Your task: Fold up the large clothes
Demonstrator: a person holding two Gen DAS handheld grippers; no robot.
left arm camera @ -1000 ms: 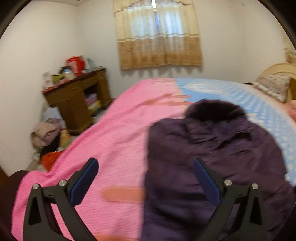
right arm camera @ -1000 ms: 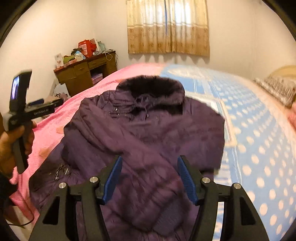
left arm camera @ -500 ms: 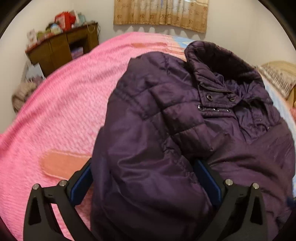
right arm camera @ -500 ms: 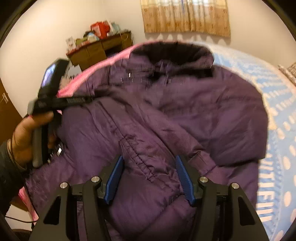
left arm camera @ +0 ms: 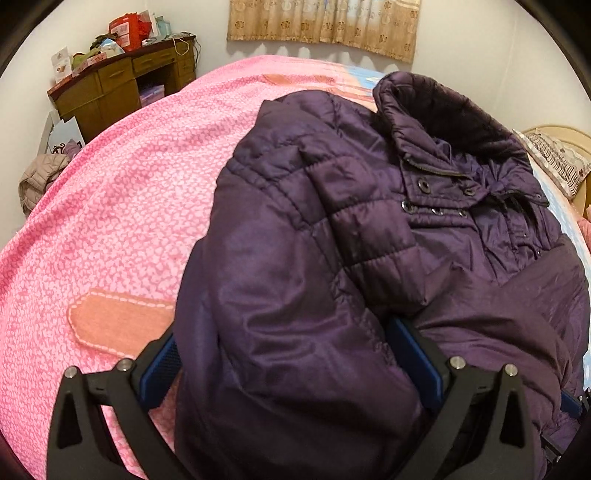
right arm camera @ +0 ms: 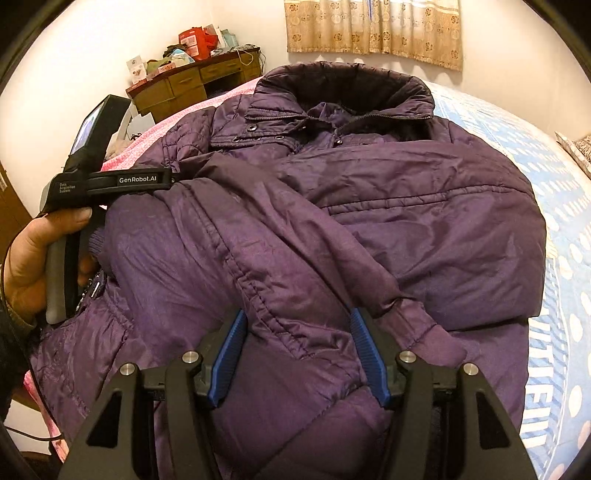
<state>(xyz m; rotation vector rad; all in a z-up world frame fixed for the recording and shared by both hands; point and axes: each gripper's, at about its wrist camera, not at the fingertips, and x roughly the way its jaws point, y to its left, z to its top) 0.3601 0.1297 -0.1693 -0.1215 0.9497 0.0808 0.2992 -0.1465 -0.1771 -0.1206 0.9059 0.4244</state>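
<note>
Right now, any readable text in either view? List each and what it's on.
"GenRobot.AI": side of the left gripper's body.
"Data Acquisition System": small print on the same body, barely legible.
Blue bedsheet: large white letters at the jacket's edge, partly cut off, unreadable.
Boxes on the desk: print too small.

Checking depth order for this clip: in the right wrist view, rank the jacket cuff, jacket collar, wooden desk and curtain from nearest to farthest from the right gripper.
1. Cuff, just right of the right gripper.
2. Collar, at the jacket's far end.
3. Desk, upper left, beyond the bed.
4. Curtain, on the far wall, top.
</note>
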